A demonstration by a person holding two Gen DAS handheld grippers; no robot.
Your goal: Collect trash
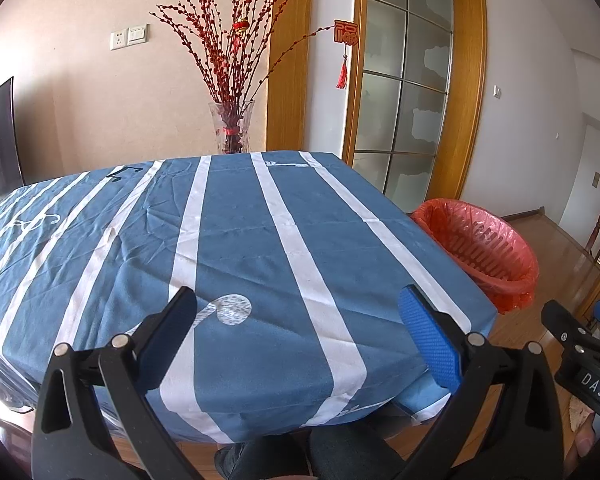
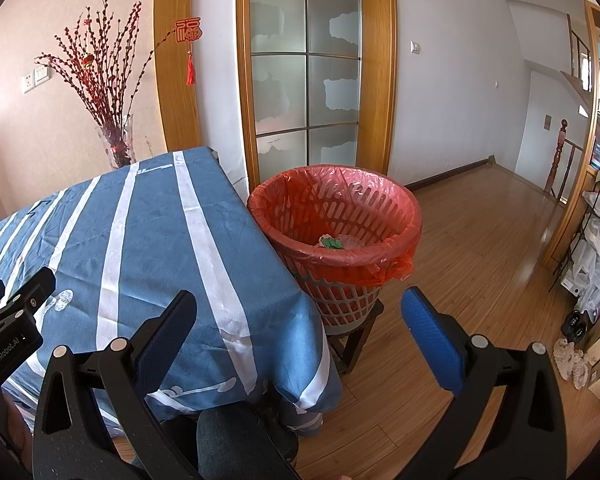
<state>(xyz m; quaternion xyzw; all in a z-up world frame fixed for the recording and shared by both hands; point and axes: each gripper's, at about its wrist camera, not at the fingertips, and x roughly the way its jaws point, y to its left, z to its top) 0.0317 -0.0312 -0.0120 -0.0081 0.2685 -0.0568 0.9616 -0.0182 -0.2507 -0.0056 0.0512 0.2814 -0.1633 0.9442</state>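
Observation:
A basket lined with a red plastic bag (image 2: 380, 216) stands on a small stool at the table's right edge; it also shows in the left wrist view (image 1: 496, 256). Crumpled trash (image 2: 334, 241) lies at its bottom. My left gripper (image 1: 298, 320) is open and empty above the near part of the blue striped tablecloth (image 1: 240, 240). My right gripper (image 2: 300, 320) is open and empty, near the table's front right corner, short of the basket. I see no loose trash on the cloth.
A glass vase (image 1: 232, 128) of red branches stands behind the table's far edge. A glass sliding door (image 2: 304, 68) is behind the basket. Wooden floor (image 2: 480, 240) stretches right. Shelves with bags (image 2: 596, 248) line the far right.

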